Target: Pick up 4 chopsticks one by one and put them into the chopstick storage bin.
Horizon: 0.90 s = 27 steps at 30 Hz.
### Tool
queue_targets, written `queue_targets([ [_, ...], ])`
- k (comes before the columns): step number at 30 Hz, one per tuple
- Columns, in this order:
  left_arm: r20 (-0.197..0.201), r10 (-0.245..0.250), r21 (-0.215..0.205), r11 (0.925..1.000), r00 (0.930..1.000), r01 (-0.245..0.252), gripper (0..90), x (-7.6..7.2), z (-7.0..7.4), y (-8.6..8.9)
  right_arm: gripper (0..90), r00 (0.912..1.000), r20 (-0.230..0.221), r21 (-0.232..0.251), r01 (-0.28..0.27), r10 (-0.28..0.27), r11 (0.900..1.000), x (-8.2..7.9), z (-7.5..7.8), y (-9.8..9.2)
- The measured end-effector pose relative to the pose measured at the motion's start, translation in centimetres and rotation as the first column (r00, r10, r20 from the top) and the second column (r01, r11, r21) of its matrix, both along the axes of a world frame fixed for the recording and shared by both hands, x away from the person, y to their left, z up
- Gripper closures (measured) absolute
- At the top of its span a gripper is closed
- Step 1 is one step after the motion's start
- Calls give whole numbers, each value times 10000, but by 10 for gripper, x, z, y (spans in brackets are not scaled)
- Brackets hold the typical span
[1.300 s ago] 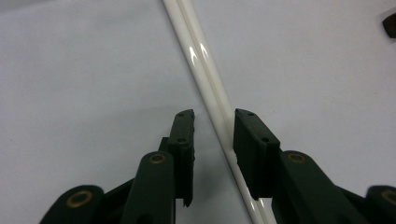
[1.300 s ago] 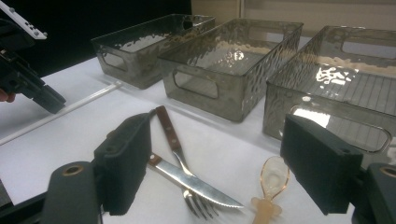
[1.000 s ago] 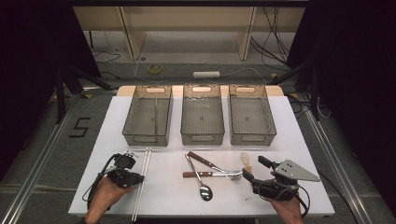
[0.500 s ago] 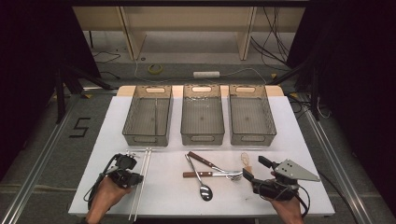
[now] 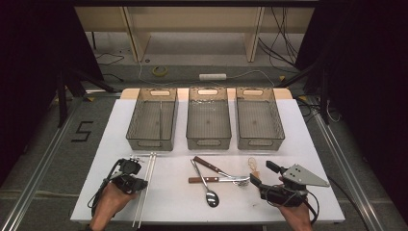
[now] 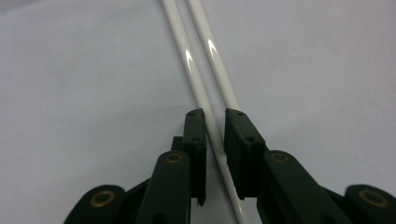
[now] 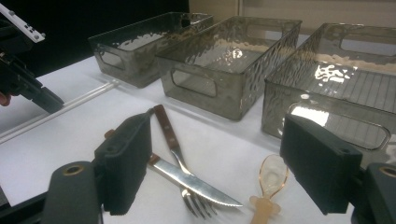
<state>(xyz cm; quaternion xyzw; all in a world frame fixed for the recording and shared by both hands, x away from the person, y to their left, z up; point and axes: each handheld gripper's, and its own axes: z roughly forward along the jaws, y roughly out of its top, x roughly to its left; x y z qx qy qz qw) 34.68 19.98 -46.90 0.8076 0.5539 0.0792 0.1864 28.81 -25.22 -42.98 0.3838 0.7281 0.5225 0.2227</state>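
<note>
Jaws of the left gripper have just been closing around one of two thin white glossy rods on the white table — the rod runs straight along between them, away toward the bins. Right gripper — its jaws gape empty, well apart from the rods.

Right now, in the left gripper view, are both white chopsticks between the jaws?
No: one white chopstick runs between the left gripper jaws, while the other chopstick passes outside them.
</note>
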Motion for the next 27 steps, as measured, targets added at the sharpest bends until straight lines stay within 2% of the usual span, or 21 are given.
queue_targets([
  [5,93,6,245,9997,10000,-8,777,-2,0,-3,260,10000,-2,-9,-2,2,10000,0,0,0],
  [19,76,154,-79,9999,9999,-154,800,0,0,-1,261,10000,10,0,0,0,10000,0,0,0],
  [27,142,64,-68,10000,9999,-63,808,1,0,-2,261,10000,26,15,4,-4,10000,-1,1,0],
])
